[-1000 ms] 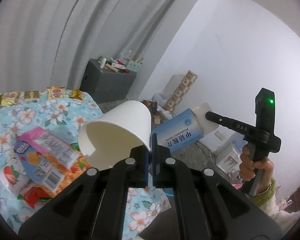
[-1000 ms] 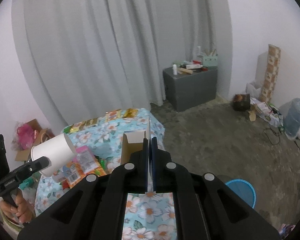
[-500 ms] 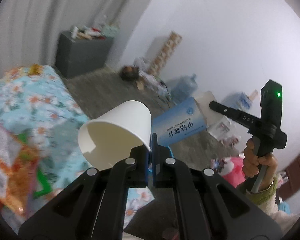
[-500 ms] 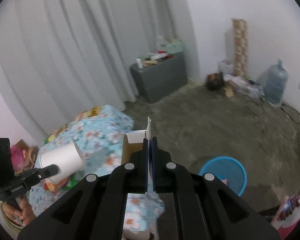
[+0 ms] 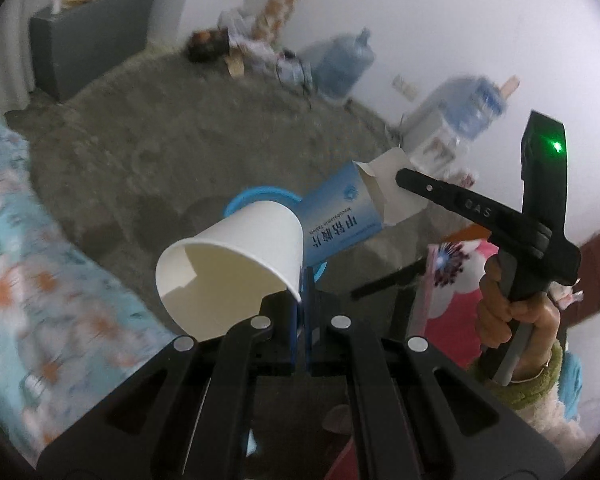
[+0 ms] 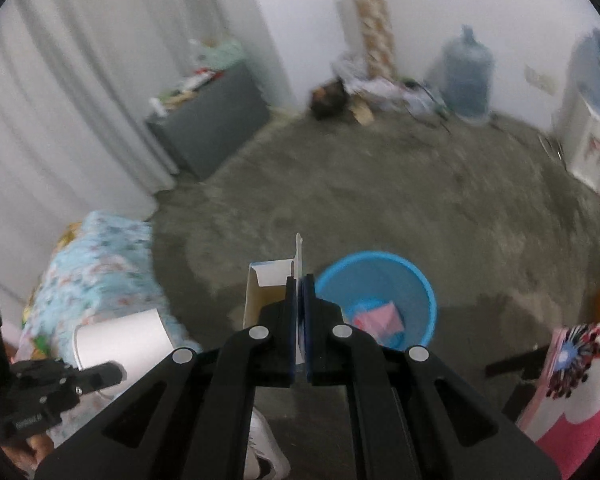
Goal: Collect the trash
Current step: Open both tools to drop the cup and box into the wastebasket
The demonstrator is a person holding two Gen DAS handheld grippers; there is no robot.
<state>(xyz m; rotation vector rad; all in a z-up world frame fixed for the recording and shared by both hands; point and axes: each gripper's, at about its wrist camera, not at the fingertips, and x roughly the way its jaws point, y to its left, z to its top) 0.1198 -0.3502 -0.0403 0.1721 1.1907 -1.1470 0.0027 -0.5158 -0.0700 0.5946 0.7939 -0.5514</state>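
My left gripper (image 5: 303, 280) is shut on the rim of a white paper cup (image 5: 232, 264), held on its side in the air. My right gripper (image 6: 299, 280) is shut on the flap of an open blue and white carton (image 6: 266, 292); the carton also shows in the left wrist view (image 5: 336, 224), above and right of the cup. A blue trash bin (image 6: 384, 288) stands on the floor just right of the carton, with pink and blue wrappers inside. In the left wrist view the bin (image 5: 260, 196) is mostly hidden behind the cup.
A table with a floral cloth (image 6: 96, 248) is at the left. A grey cabinet (image 6: 216, 120) stands by the curtain. Water jugs (image 6: 466, 76), a dispenser (image 6: 584, 136) and clutter line the far wall. A pink and red cloth (image 6: 580, 368) lies at the right.
Both grippers swung right, away from the table and toward the floor. The blue bin is now close below the carton and cup. Both grips are unchanged.
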